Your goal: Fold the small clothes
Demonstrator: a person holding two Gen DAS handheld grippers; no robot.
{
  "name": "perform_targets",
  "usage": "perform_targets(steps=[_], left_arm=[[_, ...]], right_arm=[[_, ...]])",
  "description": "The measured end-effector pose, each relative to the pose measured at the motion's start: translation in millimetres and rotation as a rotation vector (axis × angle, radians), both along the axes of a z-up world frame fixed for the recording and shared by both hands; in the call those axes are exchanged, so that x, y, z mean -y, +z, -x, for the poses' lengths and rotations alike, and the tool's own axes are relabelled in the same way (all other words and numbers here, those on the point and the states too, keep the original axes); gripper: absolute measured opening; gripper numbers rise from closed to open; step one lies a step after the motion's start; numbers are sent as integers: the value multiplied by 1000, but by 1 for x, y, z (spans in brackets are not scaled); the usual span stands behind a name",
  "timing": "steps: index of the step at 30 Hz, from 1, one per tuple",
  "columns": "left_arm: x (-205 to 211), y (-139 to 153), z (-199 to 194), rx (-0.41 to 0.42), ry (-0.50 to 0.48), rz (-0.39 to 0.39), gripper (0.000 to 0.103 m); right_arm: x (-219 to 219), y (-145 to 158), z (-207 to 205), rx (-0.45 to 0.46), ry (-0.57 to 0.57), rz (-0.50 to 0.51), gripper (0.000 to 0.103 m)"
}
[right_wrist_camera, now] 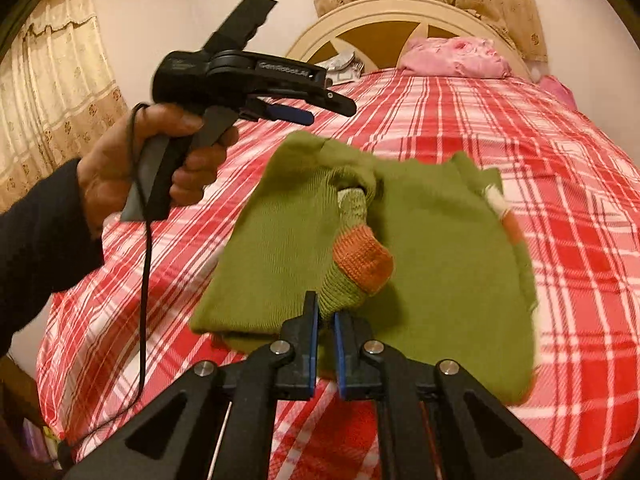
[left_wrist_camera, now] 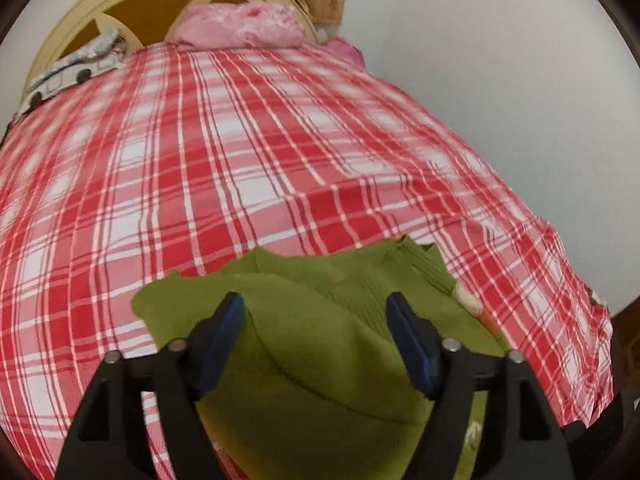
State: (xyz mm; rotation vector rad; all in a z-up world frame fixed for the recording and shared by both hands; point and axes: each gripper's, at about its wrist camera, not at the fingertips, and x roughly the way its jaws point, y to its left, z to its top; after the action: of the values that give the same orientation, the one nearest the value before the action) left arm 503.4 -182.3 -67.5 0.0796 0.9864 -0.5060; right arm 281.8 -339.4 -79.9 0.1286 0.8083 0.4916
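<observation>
A small green knit sweater (right_wrist_camera: 440, 248) lies on the red plaid bed cover (right_wrist_camera: 540, 128), its left side folded over. My right gripper (right_wrist_camera: 326, 312) is shut on the sweater's green sleeve end, just below its orange cuff band (right_wrist_camera: 362, 262), over the sweater's middle. My left gripper (left_wrist_camera: 316, 312) is open and empty, held above the green sweater (left_wrist_camera: 320, 360). In the right wrist view the left gripper (right_wrist_camera: 304, 114) hovers in the air above the sweater's far left corner, held by a hand.
The bed cover (left_wrist_camera: 240, 152) fills most of the view. A pink pillow (left_wrist_camera: 240, 26) and a patterned cloth (left_wrist_camera: 76, 68) lie at the cream headboard (right_wrist_camera: 360, 12). Curtains (right_wrist_camera: 52, 92) hang at left and behind. A cable hangs from the left gripper's handle.
</observation>
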Motion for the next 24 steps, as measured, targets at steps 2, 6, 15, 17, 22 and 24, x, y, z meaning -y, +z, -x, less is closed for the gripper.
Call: perform_targets(steps=[2, 6, 15, 17, 22, 24], left_arm=[[5, -10, -6, 8, 5, -67, 85], [0, -27, -19, 23, 37, -138, 85], [-3, -54, -28, -56, 22, -103, 91], [-5, -57, -27, -61, 15, -95, 91], [-10, -58, -26, -57, 26, -28, 91], [-14, -54, -24, -48, 29, 5, 91]], right_arm=[[-3, -2, 3, -11, 13, -5, 6], [-3, -3, 11, -14, 27, -4, 6], [5, -7, 6, -33, 39, -56, 8], [10, -1, 6, -32, 34, -65, 39], [22, 21, -9, -13, 27, -135, 102], [20, 29, -26, -18, 31, -158, 102]])
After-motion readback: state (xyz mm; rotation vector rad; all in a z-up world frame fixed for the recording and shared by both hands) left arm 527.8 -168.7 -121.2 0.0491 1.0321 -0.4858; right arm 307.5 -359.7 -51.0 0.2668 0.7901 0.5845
